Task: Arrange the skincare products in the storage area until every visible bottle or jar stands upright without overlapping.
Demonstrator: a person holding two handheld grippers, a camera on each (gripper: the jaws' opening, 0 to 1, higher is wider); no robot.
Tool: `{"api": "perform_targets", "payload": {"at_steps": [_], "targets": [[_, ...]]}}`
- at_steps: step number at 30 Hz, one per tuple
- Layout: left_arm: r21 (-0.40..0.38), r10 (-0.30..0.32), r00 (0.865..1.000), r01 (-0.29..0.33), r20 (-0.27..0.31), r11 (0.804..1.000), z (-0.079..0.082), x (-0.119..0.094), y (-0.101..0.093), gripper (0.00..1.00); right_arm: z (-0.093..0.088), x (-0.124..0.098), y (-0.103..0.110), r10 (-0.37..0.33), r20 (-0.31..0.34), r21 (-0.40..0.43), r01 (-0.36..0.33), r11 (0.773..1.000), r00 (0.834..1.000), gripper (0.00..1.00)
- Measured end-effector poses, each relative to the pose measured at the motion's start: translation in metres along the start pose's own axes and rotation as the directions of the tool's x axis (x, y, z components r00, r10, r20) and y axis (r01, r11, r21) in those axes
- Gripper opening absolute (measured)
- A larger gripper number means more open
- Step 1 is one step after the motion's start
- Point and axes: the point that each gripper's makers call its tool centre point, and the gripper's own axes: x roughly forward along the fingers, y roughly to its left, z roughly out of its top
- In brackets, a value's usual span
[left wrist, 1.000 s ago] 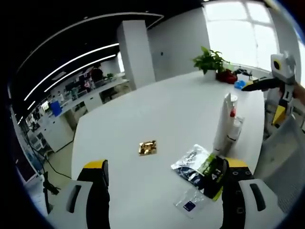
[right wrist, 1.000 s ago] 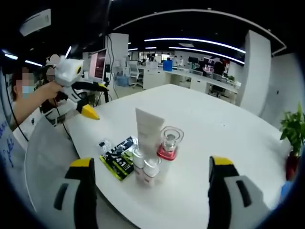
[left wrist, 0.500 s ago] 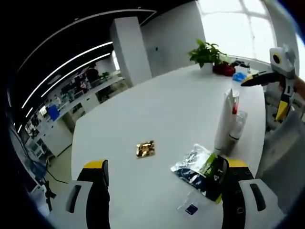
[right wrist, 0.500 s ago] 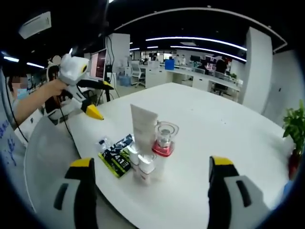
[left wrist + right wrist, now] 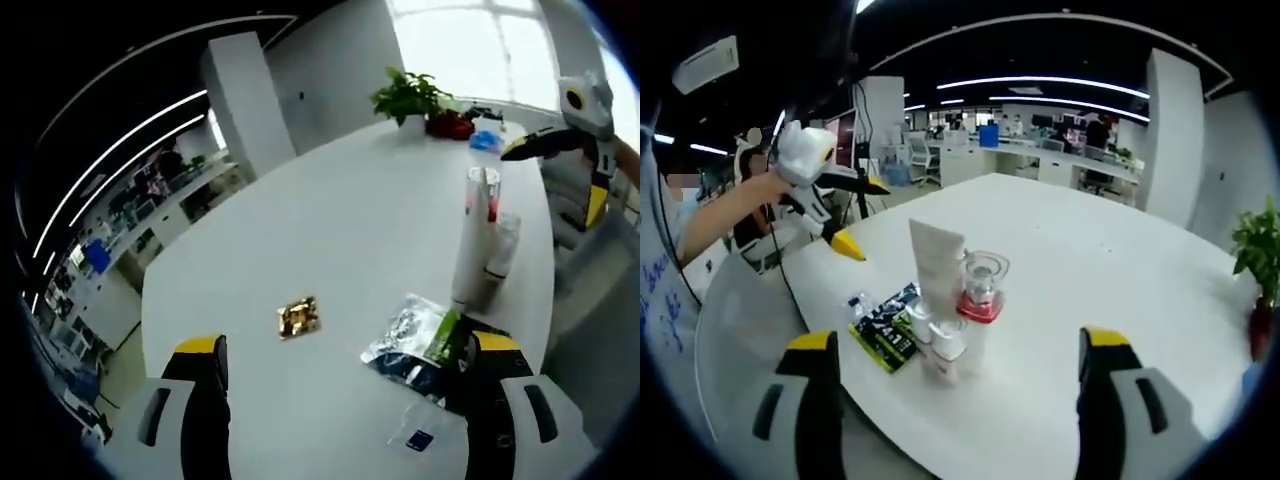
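Upright on the white table (image 5: 1110, 280) stands a cluster: a tall white tube (image 5: 933, 262), a clear jar with a red base (image 5: 980, 290) and two small white-capped bottles (image 5: 945, 345). A dark and green sachet (image 5: 883, 328) lies flat against their left side. My right gripper (image 5: 958, 342) is open, short of the cluster and holding nothing. A hand holds my left gripper (image 5: 862, 215) open over the table's left edge. In the left gripper view the tube (image 5: 470, 240) and a bottle (image 5: 500, 245) stand at right, the sachets (image 5: 415, 340) lie flat, my left gripper (image 5: 345, 345) is open, and the right gripper (image 5: 555, 178) hovers beyond.
A gold foil item (image 5: 298, 317) lies alone mid-table. A small clear packet with a blue square (image 5: 418, 440) lies near the front edge. A potted plant (image 5: 405, 95) and red and blue things stand at the far end. Office desks and a person's arm (image 5: 715, 215) lie beyond the table.
In the right gripper view, my left gripper has come closer to the cluster. The left gripper view has swung, so the table sits differently in it. The products stand as before.
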Motion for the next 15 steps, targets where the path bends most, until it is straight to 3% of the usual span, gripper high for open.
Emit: {"api": "perform_targets", "payload": {"at_steps": [15], "targets": [[0.157, -0.073, 0.996, 0.081, -0.056, 0.984, 0.0, 0.029, 0.028, 0.97, 0.001, 0.0, 0.004, -0.052, -0.014, 0.03, 0.053, 0.998, 0.999, 1.0]]}}
